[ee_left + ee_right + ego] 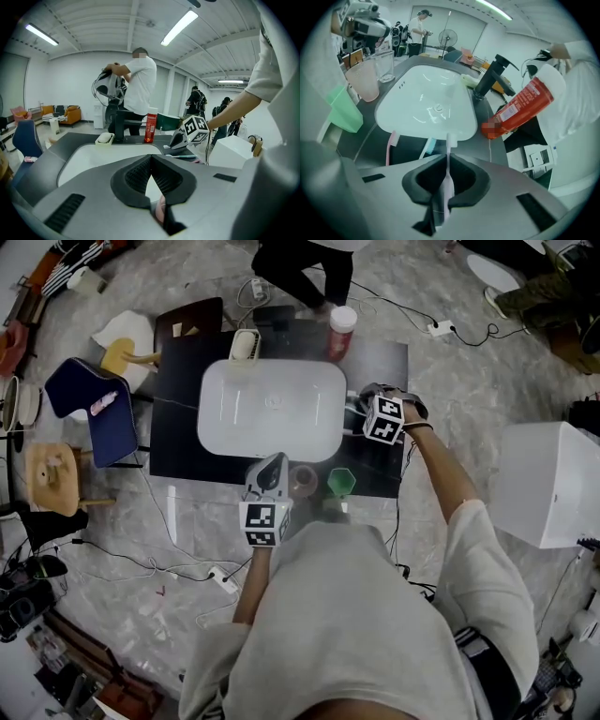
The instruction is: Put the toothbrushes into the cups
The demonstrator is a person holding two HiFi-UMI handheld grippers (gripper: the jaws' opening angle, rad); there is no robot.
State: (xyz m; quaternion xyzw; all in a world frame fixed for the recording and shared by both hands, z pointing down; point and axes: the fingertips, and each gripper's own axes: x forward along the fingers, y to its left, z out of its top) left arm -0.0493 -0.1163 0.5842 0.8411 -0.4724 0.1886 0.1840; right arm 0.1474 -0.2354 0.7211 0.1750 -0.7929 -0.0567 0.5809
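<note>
Right gripper (446, 159) is clamping a white toothbrush (449, 140) by its handle, head sticking out toward the sink (423, 110) rim; pink toothbrush (390, 145) and blue toothbrush (428, 146) are lying on the counter (370, 140); left gripper (151, 161) is sitting clenched, nothing pinched, beside the pink cup (303, 481) and green cup (341, 482).

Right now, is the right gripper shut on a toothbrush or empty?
Shut on it. The right gripper view shows the right gripper clamping the pale toothbrush, bristle head sticking out past the jaw tips.
</note>
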